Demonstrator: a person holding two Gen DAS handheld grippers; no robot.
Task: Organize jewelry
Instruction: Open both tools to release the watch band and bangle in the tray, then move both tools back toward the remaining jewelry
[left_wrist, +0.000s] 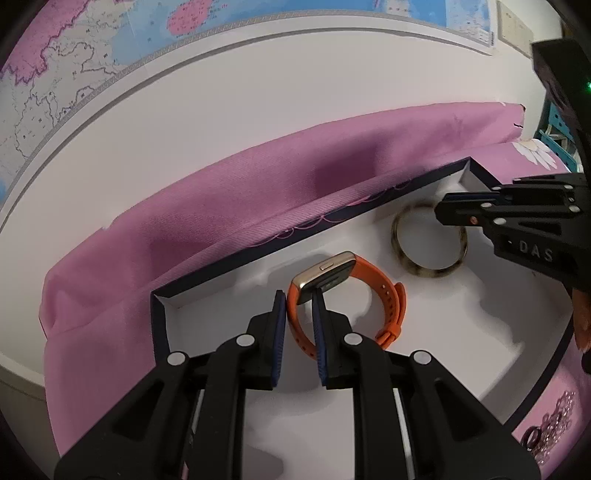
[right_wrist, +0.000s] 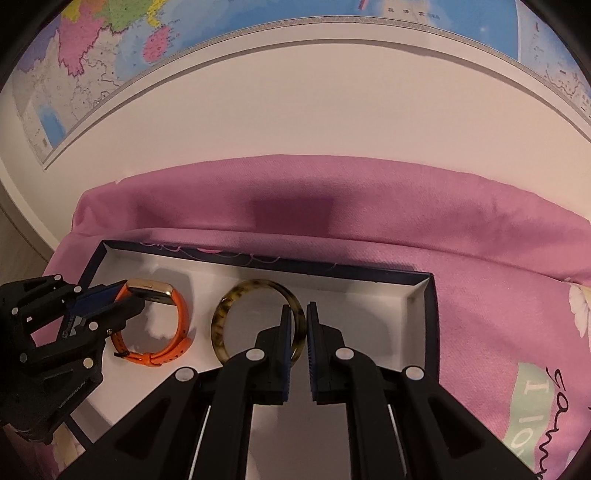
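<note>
Two grippers at the jewelry box, one on the watch, one at the bangle

Left wrist view: the left gripper (left_wrist: 300, 300) reaches down into a shallow, white-lined box with a dark navy rim (left_wrist: 236, 263) that lies on a pink fabric cloth (left_wrist: 207, 206). Its blue-padded fingers are clenched on the orange silicone-strap smartwatch with a gold case (left_wrist: 334, 275), pinching the strap just beside the case; the watch stands on edge in the left part of the box, its buckle end toward the near side. To the right, still inside the box, a round tortoiseshell bangle of brown and amber resin (left_wrist: 430, 242) lies flat on the white lining. The right gripper (left_wrist: 448, 214) comes in from the right edge with its tips over the bangle's far rim. At the near right corner, outside the box, a small cluster of pink beads (left_wrist: 554, 424) sits on the cloth. A map (left_wrist: 74, 74) hangs on the far wall.

Right wrist view: the right gripper (right_wrist: 297, 306) straddles the right side of the bangle (right_wrist: 236, 295), one finger inside the ring and one outside. The jaws are narrow, yet a sliver of gap shows on each side of the rim, so the bangle looks released and lies flat. Left of it, the left gripper (right_wrist: 123, 291) grasps the watch (right_wrist: 162, 295) by its strap.
</note>
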